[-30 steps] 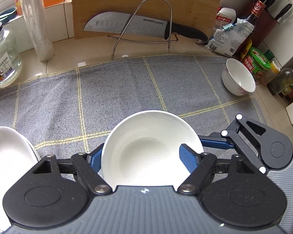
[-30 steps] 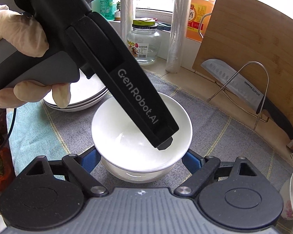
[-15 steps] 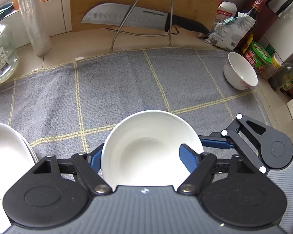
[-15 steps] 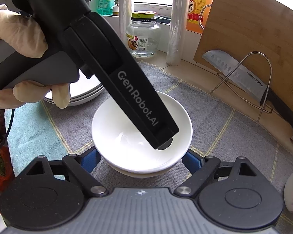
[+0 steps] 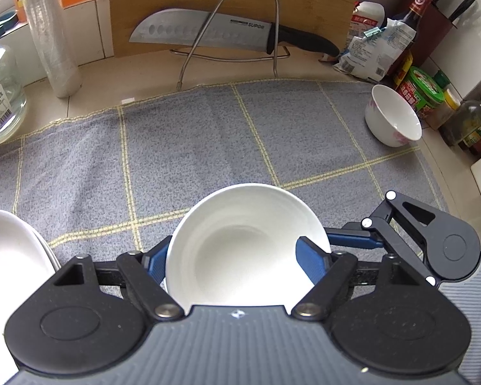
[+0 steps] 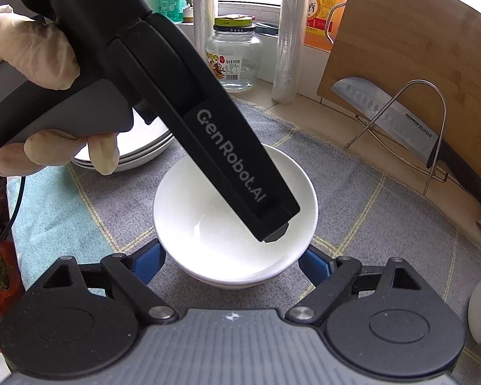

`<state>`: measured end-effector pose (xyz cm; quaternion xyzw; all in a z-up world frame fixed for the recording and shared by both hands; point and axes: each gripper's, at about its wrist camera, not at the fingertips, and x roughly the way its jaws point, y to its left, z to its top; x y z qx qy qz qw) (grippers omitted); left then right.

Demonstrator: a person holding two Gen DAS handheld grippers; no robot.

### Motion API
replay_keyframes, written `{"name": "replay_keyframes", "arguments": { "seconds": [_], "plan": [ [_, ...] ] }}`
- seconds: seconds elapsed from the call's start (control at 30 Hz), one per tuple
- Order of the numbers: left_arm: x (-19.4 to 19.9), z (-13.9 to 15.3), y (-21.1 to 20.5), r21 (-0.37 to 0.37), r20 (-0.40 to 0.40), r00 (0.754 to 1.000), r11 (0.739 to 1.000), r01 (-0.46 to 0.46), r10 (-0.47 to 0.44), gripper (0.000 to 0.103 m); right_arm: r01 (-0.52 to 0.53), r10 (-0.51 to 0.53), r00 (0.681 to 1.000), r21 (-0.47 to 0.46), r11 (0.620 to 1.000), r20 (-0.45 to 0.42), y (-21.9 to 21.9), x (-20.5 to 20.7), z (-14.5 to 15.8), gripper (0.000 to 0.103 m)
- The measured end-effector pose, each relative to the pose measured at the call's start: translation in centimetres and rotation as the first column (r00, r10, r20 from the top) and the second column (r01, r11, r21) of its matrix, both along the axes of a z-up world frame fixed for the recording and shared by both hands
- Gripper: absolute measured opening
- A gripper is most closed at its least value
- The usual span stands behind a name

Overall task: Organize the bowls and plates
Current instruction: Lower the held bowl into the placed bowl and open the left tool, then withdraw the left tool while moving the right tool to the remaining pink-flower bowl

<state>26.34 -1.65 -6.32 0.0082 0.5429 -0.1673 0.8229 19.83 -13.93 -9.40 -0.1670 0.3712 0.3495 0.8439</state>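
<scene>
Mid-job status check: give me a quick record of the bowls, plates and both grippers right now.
left gripper: jaws opening, top white bowl between them
right gripper: jaws flank the lower bowl; contact unclear
bowls: top white bowl nested in lower bowl, on the grey cloth
plates: plate stack on the cloth beside the bowls
still loose: flowered bowl, alone at the cloth's far corner

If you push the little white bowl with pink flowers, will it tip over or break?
The flowered bowl looks like glazed ceramic, so it is probably stiff, slippery and breakable if dropped. It sits upright on the cloth mat, which would likely grip it, so a push may tip it rather than slide it.
</scene>
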Motion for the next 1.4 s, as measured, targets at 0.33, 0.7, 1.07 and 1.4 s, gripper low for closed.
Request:
{"name": "replay_keyframes", "arguments": {
  "seconds": [0.33,0.7,1.07,1.4],
  "plan": [
    [0.2,0.6,0.1,0.027,0.042,0.999,1.000,0.001,-0.002,0.086,-0.022,0.022,0.998,0.005,1.000,0.052,0.1,-0.7,0.5,0.103],
    [-1.8,2.7,-0.3,0.059,0.276,0.961,0.998,0.003,-0.019,0.094,0.000,-0.001,0.996,0.014,1.000,0.087,-1.2,-1.1,1.2,0.103],
    [-5.2,4.7,-1.9,0.067,0.500,0.866,0.997,-0.026,-0.012,0.099,0.236,-0.235,0.968,-0.002,0.972,0.087,-7.7,-0.7,1.3,0.103],
    [-4.7,3.7,-8.2,0.046,0.536,0.839,0.996,0.079,-0.092,0.100,0.555,-0.554,0.831,-0.013,0.832,0.053,-17.7,-0.3,-0.3,0.103]
  ]
}}
